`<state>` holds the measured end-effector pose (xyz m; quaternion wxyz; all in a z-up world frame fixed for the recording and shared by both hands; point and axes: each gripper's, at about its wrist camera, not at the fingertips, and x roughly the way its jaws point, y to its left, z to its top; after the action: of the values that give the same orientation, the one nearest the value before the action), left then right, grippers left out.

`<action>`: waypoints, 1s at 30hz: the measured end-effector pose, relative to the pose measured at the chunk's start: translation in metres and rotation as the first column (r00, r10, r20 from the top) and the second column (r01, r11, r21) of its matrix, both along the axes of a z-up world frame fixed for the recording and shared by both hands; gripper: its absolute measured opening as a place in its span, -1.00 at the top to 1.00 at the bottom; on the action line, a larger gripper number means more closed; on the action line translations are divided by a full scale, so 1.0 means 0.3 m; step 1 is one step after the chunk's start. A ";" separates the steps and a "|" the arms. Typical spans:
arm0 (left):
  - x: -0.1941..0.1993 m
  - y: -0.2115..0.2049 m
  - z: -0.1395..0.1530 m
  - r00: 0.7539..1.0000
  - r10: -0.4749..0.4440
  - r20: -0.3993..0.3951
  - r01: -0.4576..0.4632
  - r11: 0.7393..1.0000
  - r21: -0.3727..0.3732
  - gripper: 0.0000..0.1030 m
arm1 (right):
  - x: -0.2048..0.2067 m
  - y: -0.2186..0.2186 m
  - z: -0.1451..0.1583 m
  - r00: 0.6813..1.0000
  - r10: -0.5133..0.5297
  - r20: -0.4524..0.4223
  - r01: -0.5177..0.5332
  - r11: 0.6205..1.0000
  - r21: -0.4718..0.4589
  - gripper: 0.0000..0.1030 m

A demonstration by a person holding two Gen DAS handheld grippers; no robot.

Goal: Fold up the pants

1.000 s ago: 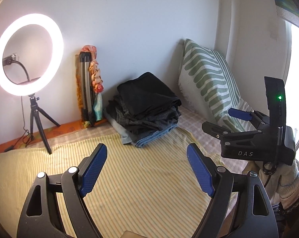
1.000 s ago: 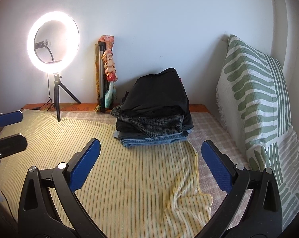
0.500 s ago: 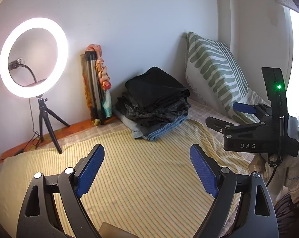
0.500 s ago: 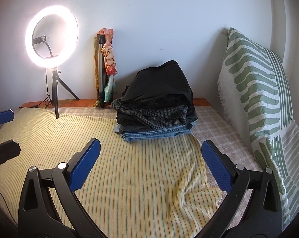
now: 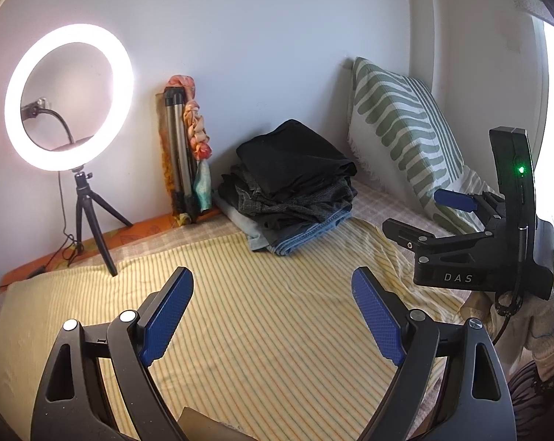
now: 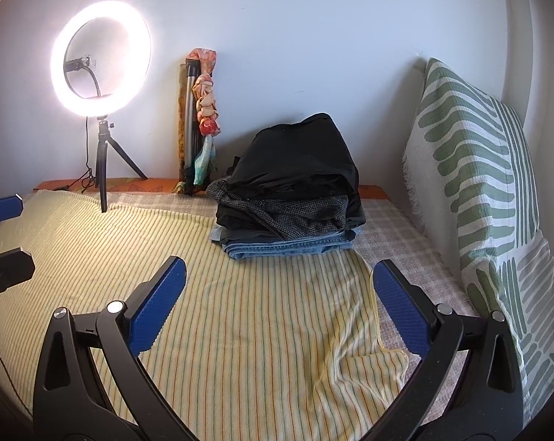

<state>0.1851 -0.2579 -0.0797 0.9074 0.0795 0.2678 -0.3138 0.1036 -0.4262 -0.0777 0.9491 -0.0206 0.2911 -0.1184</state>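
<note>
A stack of folded pants (image 5: 291,183) (image 6: 288,198), black on top and blue denim at the bottom, sits at the far side of the bed against the wall. My left gripper (image 5: 272,279) hovers open over the yellow striped blanket (image 5: 258,349), well short of the stack, with nothing between its blue pads. My right gripper (image 6: 279,266) is also open and empty above the blanket (image 6: 240,330). It shows from the side in the left wrist view as the right gripper (image 5: 424,213). The left gripper (image 6: 3,237) peeks in at the right wrist view's left edge.
A lit ring light (image 5: 14,106) (image 6: 60,66) on a small tripod stands at the back left. A folded tripod with a scarf (image 5: 183,154) (image 6: 199,117) leans on the wall. A green-patterned pillow (image 5: 398,128) (image 6: 468,169) stands along the right side. The blanket's corner is rumpled near the right gripper.
The left wrist view has tilted slightly, so the stack sits a little further right in it. Nothing on the bed has moved, and both grippers stay open and empty.
</note>
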 end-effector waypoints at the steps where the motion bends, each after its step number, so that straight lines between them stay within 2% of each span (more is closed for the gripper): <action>1: -0.002 -0.002 0.001 1.000 0.004 0.002 -0.004 1.000 0.005 -0.71 | 0.000 0.000 0.001 1.000 0.001 0.001 -0.001 1.000 0.003 -1.00; 30: -0.025 -0.004 0.017 1.000 -0.016 0.013 0.016 1.000 0.010 -0.72 | 0.019 0.009 -0.002 1.000 0.014 -0.004 -0.013 1.000 0.015 -1.00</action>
<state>0.1776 -0.2591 -0.0745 0.9063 0.0883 0.2629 -0.3190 0.1092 -0.4234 -0.0784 0.9494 -0.0157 0.2938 -0.1098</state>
